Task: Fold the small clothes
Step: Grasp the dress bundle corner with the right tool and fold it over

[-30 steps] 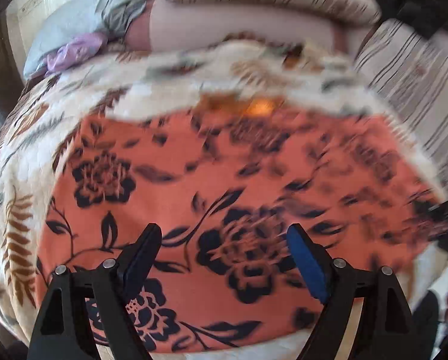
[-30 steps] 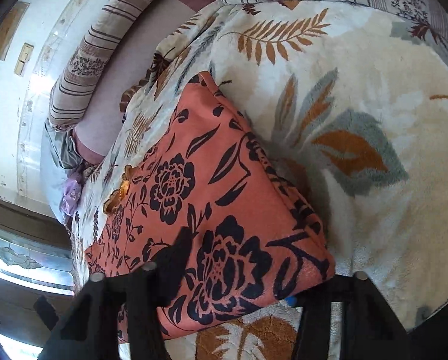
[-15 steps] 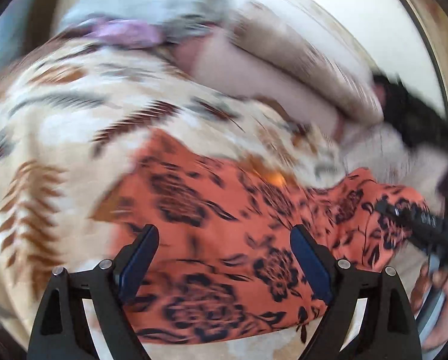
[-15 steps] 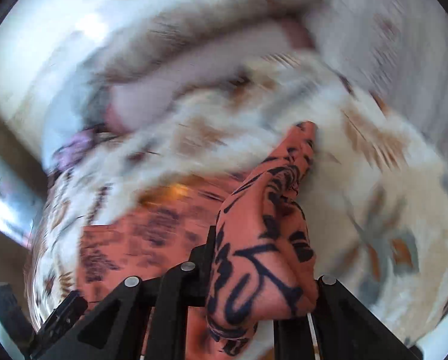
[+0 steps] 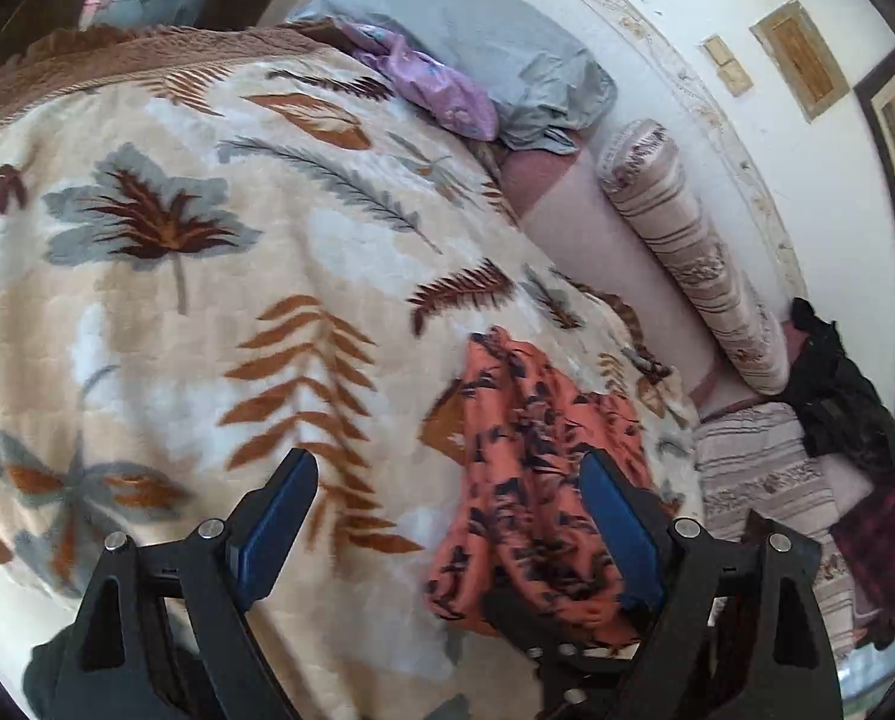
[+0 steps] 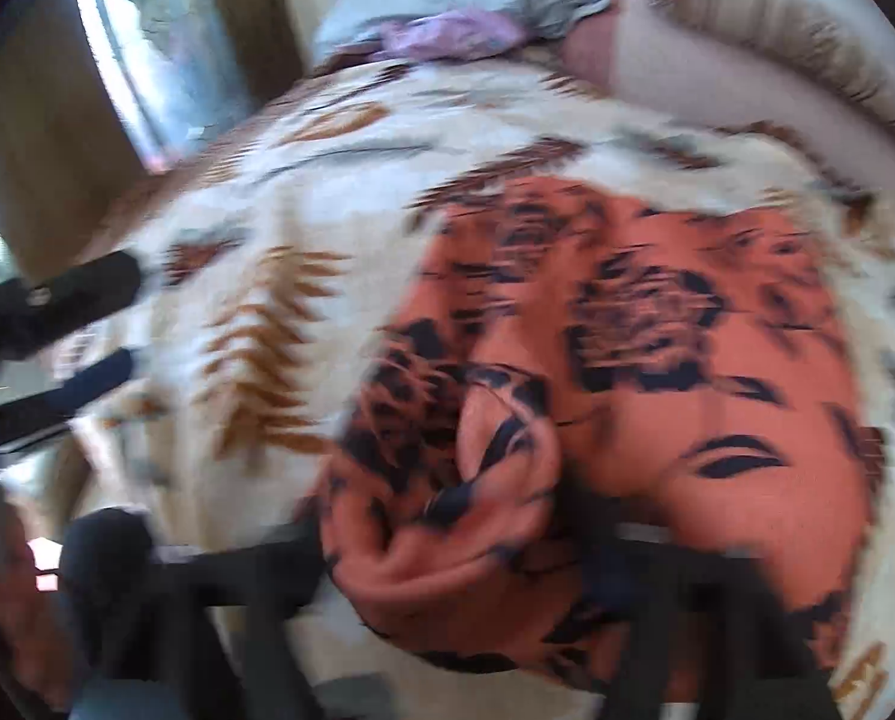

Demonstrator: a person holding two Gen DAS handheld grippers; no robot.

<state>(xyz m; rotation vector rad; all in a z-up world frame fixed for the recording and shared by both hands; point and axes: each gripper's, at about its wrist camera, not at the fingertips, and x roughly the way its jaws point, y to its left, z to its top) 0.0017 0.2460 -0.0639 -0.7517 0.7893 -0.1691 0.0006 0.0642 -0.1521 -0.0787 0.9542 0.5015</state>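
Leaf-print blanket (image 5: 207,300) covered the bed, orange floral garment (image 6: 657,360) lay bunched on it, my left gripper (image 5: 447,516) gaped empty beside it, my right gripper (image 6: 447,564) had just been opening, cloth loose between.

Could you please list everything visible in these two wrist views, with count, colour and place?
Orange floral-print cloth garment: one, orange with dark flowers, bunched on the blanket, partly between the right tongs' fingers.
Cream plush blanket with leaf pattern: one, cream, brown and grey, covering the bed.
Grey fabric pillow: one, grey, at the bed's far end.
Lilac printed cloth: one, lilac, against the grey pillow.
Striped beige bolster: one, beige with brown stripes, along the wall.
Black clothing heap: one, black, by the bolster's end.
Left tongs: one, black with blue pads, open, holding nothing.
Right tongs: one, black, blurred; jaws have just been opening, the garment lying between them.
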